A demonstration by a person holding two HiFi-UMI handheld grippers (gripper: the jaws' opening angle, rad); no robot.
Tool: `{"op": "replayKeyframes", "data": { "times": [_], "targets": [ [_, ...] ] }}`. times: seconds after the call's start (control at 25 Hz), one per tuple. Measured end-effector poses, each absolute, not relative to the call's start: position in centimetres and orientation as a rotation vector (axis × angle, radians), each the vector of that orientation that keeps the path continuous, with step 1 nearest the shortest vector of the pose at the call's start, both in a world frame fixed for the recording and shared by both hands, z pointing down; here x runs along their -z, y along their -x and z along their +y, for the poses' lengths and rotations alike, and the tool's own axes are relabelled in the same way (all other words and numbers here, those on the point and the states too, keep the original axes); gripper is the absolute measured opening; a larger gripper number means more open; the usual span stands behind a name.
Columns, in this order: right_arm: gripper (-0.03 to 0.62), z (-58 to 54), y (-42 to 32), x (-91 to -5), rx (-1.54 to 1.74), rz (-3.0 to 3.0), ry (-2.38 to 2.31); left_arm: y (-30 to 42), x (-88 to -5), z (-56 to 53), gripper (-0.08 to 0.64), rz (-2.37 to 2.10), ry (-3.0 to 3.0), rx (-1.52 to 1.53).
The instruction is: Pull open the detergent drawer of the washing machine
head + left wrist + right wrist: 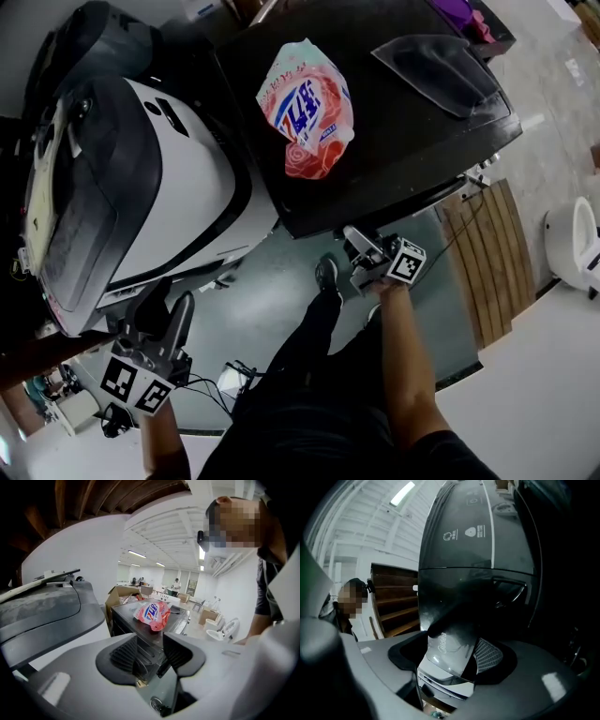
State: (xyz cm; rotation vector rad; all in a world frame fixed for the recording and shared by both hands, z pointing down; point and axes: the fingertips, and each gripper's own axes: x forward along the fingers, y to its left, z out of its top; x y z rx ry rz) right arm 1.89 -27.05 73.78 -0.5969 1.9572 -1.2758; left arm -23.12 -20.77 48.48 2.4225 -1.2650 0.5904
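The black washing machine [403, 141] stands at upper right in the head view, with a red-and-white detergent bag [307, 108] on its top. My right gripper [361, 258] is at the machine's front, just under the top's near edge. In the right gripper view the grey detergent drawer front [450, 653], with its white body below, lies between the widely spread jaws of my right gripper [452, 665]. The ribbed right pad [488, 656] shows beside it and does not press on it. My left gripper [169, 314] hangs low at the left, open and empty [151, 656], pointing towards the bag [152, 614].
A white machine with a dark lid [187, 178] stands close on the left. A smoky plastic lid [436, 66] lies on the black machine's far corner. A wooden pallet [487, 262] and a white toilet [577, 239] are on the floor at right. The person's shoe [326, 274] is below the machine's front.
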Motion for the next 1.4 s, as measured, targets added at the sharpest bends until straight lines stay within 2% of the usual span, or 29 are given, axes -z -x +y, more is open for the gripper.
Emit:
{"op": "replayKeyframes", "data": {
  "times": [0.44,0.76,1.4],
  "targets": [
    [0.293,-26.5,-2.3,-73.3,1.266,1.856,0.571,22.7,-48.2,-21.1,0.179,-1.259,-2.413,-0.583],
    [0.288,-18.6,-4.6,-73.8,1.303,1.853,0.595,22.2,-48.6,-21.1,0.179,-1.242,-2.398,-0.565],
    [0.287,-13.0,-7.1,-72.5,1.350,1.878,0.558,19.9,-46.6,-18.3,0.179,-1.291,-2.425,-0.530]
  ]
}}
